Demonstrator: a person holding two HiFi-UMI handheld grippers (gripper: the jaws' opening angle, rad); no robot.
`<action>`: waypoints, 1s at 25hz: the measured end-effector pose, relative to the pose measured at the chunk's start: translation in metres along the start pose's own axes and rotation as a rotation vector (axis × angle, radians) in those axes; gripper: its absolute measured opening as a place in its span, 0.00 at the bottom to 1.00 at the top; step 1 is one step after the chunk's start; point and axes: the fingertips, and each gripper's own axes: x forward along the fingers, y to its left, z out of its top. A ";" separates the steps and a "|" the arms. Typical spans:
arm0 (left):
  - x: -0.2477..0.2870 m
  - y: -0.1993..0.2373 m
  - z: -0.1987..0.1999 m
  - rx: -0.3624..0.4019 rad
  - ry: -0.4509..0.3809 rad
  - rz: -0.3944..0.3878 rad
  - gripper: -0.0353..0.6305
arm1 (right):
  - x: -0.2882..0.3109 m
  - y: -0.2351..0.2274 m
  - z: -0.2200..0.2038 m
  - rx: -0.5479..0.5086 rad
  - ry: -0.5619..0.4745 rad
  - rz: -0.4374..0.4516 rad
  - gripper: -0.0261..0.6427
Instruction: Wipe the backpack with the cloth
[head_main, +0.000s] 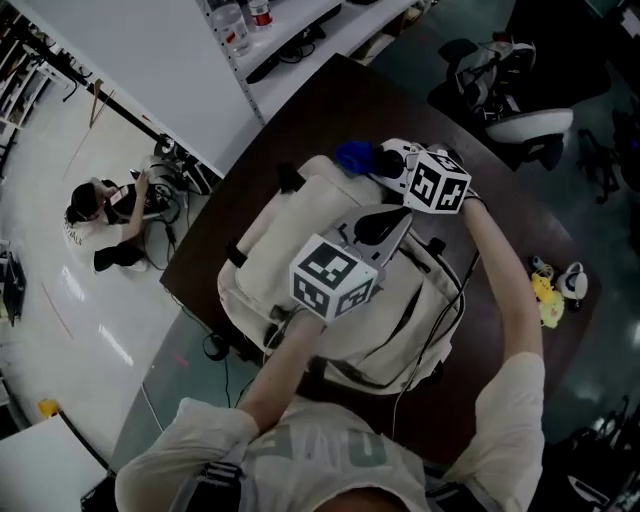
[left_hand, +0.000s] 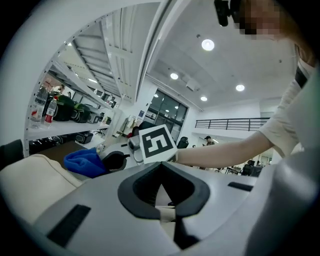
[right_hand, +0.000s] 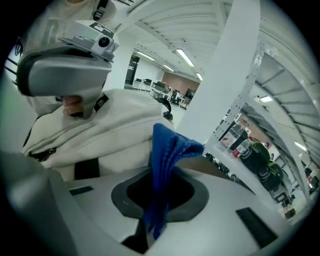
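Note:
A cream backpack (head_main: 300, 220) lies on a dark brown table (head_main: 330, 95). My right gripper (head_main: 380, 160) is at the pack's far top edge, shut on a blue cloth (head_main: 352, 155). In the right gripper view the cloth (right_hand: 167, 150) stands up out of that gripper (right_hand: 155, 220) beside the backpack (right_hand: 115, 120). My left gripper (head_main: 388, 225) rests on the middle of the pack. In the left gripper view its jaws (left_hand: 167, 212) are shut on a small cream fold of the backpack (left_hand: 30, 175). The cloth (left_hand: 85, 162) shows ahead to the left.
A person (head_main: 100, 205) sits on the floor at the left beside cables. White shelving with bottles (head_main: 240, 25) runs behind the table. An office chair (head_main: 520, 120) stands at the upper right, and small yellow and white items (head_main: 550, 290) lie on the floor to the right.

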 end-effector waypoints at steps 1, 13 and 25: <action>0.002 0.001 -0.001 -0.004 0.011 0.005 0.06 | 0.006 0.002 -0.003 -0.009 -0.003 0.031 0.10; 0.001 0.017 0.004 -0.141 -0.034 0.026 0.06 | 0.024 0.038 -0.027 -0.216 0.043 0.183 0.09; 0.003 0.016 0.002 -0.098 -0.030 0.066 0.06 | -0.009 0.090 -0.054 -0.174 0.062 0.203 0.10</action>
